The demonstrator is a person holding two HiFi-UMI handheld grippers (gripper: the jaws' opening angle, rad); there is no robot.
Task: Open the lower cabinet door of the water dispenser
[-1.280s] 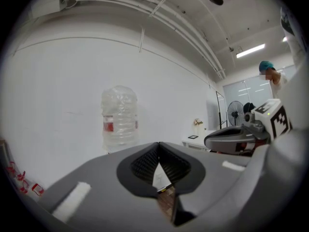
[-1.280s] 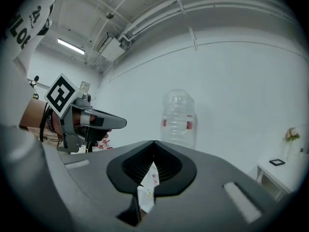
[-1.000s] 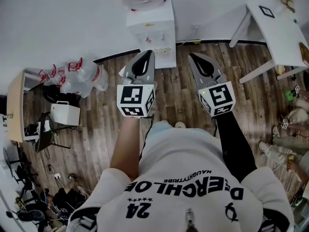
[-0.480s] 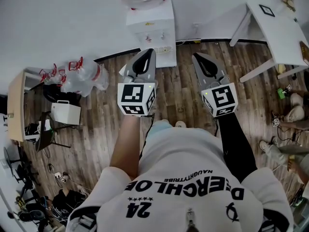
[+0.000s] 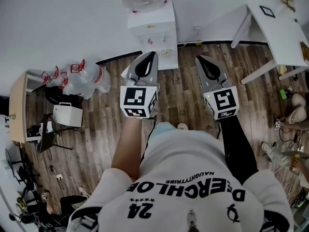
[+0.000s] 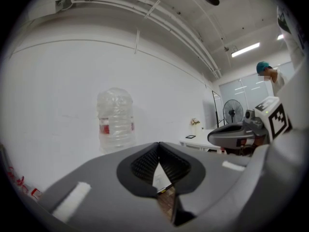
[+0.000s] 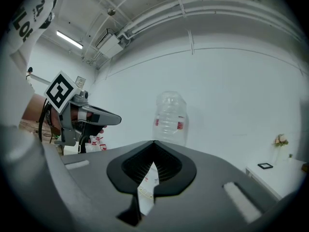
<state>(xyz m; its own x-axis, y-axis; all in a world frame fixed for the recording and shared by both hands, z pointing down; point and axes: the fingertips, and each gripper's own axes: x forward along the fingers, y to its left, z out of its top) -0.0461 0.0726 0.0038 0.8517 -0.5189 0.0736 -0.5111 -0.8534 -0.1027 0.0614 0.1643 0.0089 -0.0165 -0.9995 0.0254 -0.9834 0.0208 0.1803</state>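
One left gripper (image 5: 153, 52), one right gripper (image 5: 198, 57), fingers (image 6: 145, 164) together, one water dispenser (image 5: 150, 30)

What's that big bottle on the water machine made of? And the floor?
Bottle: looks like clear plastic. You can see through it, and its sides are ribbed and a bit shiny.
Floor: brown planks with grain lines and a dull finish. It could be wood or wood-look laminate; the look alone doesn't settle which.

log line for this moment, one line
phase: pre-contact | left gripper: shut, empty | right gripper: shut, empty | water dispenser: ahead, untouched
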